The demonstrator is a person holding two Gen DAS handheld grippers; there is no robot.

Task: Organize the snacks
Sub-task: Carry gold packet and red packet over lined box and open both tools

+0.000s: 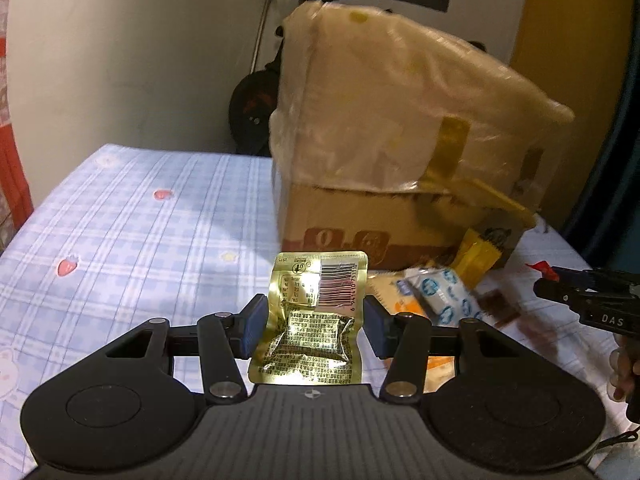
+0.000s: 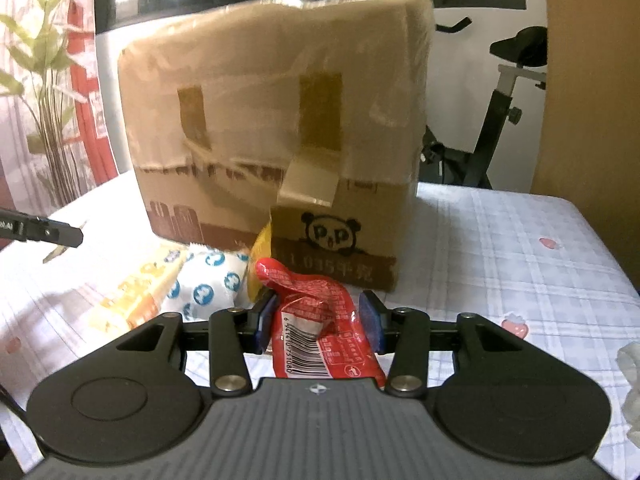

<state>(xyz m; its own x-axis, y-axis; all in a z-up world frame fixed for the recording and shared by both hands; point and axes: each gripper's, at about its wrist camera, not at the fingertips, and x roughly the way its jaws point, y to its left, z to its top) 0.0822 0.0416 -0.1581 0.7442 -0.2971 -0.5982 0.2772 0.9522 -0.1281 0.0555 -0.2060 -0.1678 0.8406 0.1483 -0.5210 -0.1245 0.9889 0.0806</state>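
Snacks are split between the two grippers and a small heap at the foot of the cardboard box (image 2: 276,128), which stands on the checked tablecloth (image 1: 132,216).

In my judgement the main risk is a dropped packet. The gold packet (image 1: 312,320) is thin, glossy foil caught only by its side edges, so it may buckle or slide out if the hand tilts or swings fast. The red packet (image 2: 320,320) is crumpled and twisted, pinched unevenly, and could rotate or slip free the same way. A low pass over the heap might also scatter the blue-dotted white packet (image 2: 208,280) and the orange packet (image 2: 136,296).

The left gripper (image 1: 314,322) stands about half open and clamps the gold packet, which juts toward 12 o'clock between the blue pads. The right gripper (image 2: 318,318) is likewise about half open and grips the red packet, whose neck curls toward 11 o'clock. The heap lies at 10 o'clock from the right gripper and 2 o'clock from the left.
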